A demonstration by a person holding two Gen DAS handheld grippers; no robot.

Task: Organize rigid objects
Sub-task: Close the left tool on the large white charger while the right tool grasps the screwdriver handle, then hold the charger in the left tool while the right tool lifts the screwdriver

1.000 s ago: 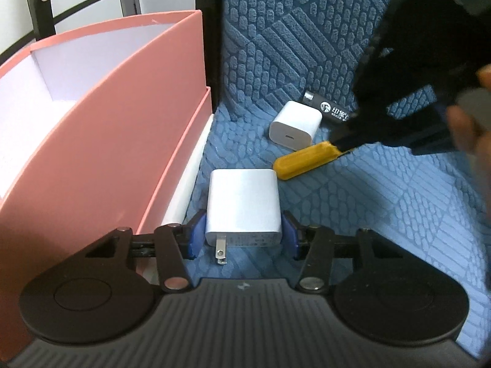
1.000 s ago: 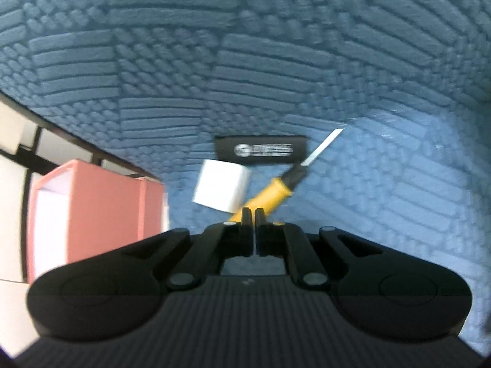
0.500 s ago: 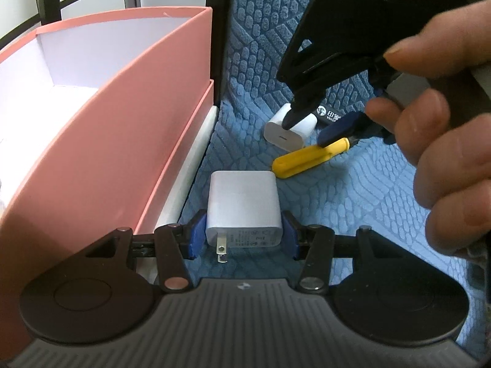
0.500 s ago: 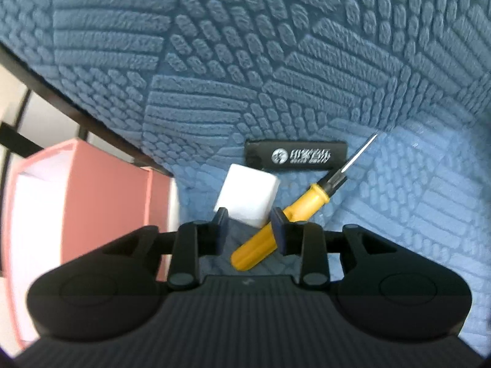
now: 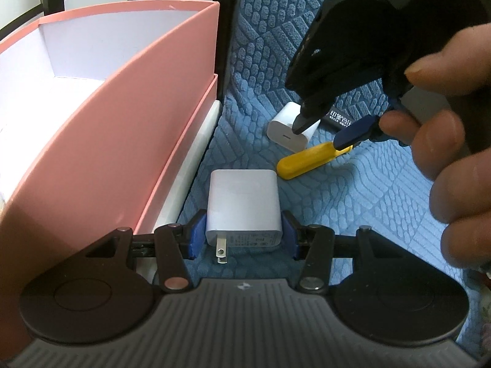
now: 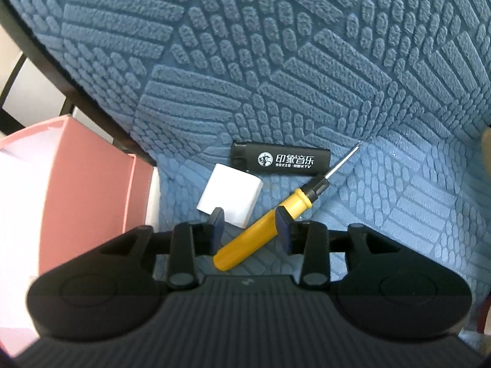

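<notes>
On the blue quilted mat [image 6: 307,61], left tongs [image 5: 244,233] grip the charger [image 5: 244,205]; right tongs [image 6: 250,230], just opening, straddle the unclamped screwdriver [image 6: 264,227], next squeezing it for the pink box [image 5: 122,116].

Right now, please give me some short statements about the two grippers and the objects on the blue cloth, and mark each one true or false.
1. The left gripper is shut on the large charger. True.
2. The right gripper is closed on the screwdriver. False: its jaws have just been opening and stand apart around the yellow handle, not pressing it.
3. The lighter lies inside the pink box. False: it lies on the blue cloth, beyond the small charger.
4. The screwdriver's metal tip points away from the right gripper. True.
5. The small charger sits in the pink box. False: it is on the cloth beside the screwdriver.
</notes>
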